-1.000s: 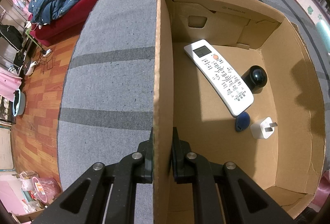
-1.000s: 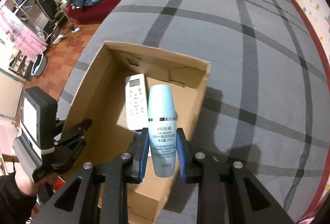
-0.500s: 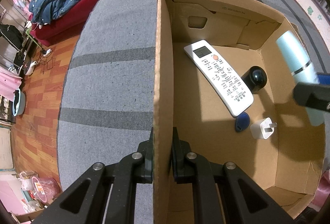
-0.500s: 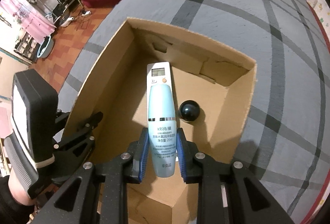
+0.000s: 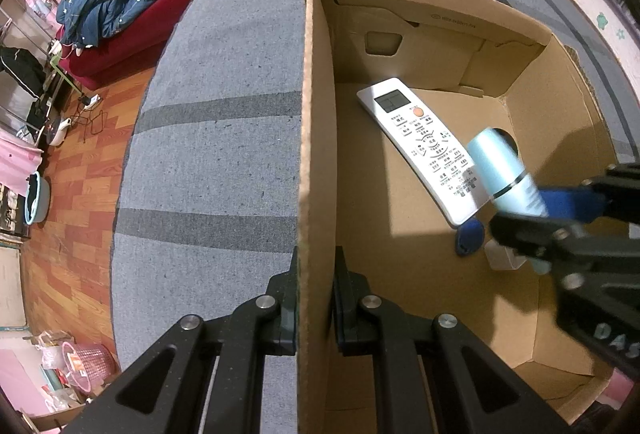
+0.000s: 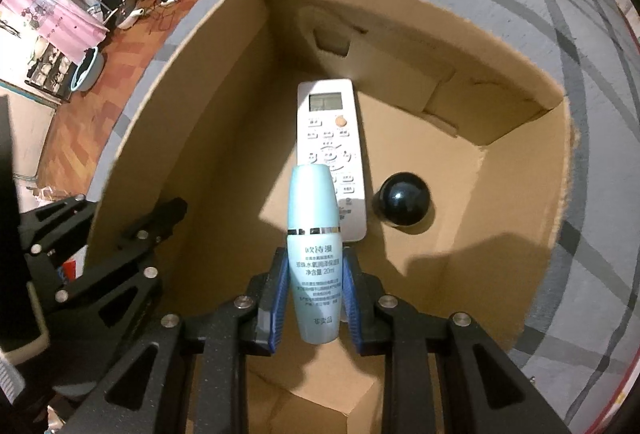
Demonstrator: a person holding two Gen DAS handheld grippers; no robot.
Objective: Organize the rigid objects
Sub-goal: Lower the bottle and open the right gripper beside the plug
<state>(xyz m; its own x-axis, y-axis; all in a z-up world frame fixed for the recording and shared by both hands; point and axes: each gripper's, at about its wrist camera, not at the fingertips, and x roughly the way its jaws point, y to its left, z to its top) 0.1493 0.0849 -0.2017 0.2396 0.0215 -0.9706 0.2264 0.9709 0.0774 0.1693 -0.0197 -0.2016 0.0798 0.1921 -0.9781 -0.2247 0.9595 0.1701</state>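
Pale blue lotion bottle (image 6: 316, 254), clamped between the blue pads of the right gripper (image 6: 316, 288), held over the interior of the cardboard box (image 5: 316, 154), above a white remote control (image 6: 332, 154) and black ball (image 6: 404, 204), while the left gripper (image 5: 316, 298) pinches the box's side wall.

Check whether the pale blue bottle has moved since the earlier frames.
Yes. In the left wrist view the pale blue bottle was absent a second ago; now it hangs inside the cardboard box, over the white remote's lower end.
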